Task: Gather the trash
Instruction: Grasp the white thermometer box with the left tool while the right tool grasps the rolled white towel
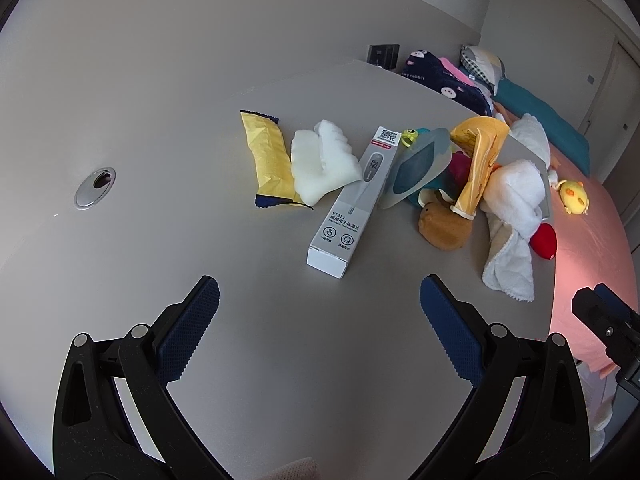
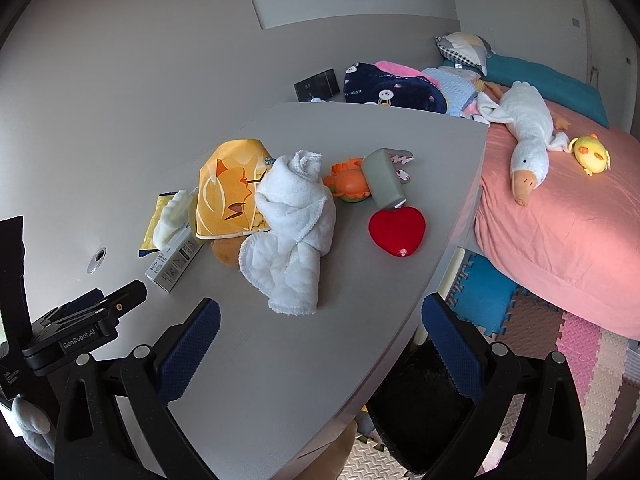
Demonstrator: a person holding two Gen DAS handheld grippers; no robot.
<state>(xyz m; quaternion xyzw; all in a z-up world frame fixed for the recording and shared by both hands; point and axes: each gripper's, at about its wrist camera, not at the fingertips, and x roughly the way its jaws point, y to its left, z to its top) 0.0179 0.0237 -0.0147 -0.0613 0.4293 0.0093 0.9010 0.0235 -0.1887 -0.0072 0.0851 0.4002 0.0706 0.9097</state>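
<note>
Left wrist view shows the grey table (image 1: pixel 168 128) under the wide-spread, empty left gripper (image 1: pixel 320 304), with the thermometer box (image 1: pixel 354 204) lying flat near centre, its long axis running from five o'clock up toward one o'clock. Next smaller, the yellow wrapper (image 1: pixel 270 158) lies at eleven o'clock of the box, long axis nearly twelve-to-six, touching the white foam scrap (image 1: pixel 322 166) between them. Right wrist view shows the right gripper (image 2: pixel 320 320) equally wide and empty, the white towel (image 2: pixel 294 232) at its twelve o'clock.

Bare desk (image 1: pixel 160 240) near side, open approach; box (image 1: pixel 344 216), towel (image 2: pixel 292 232), toys crowd far side, gaps tight.
</note>
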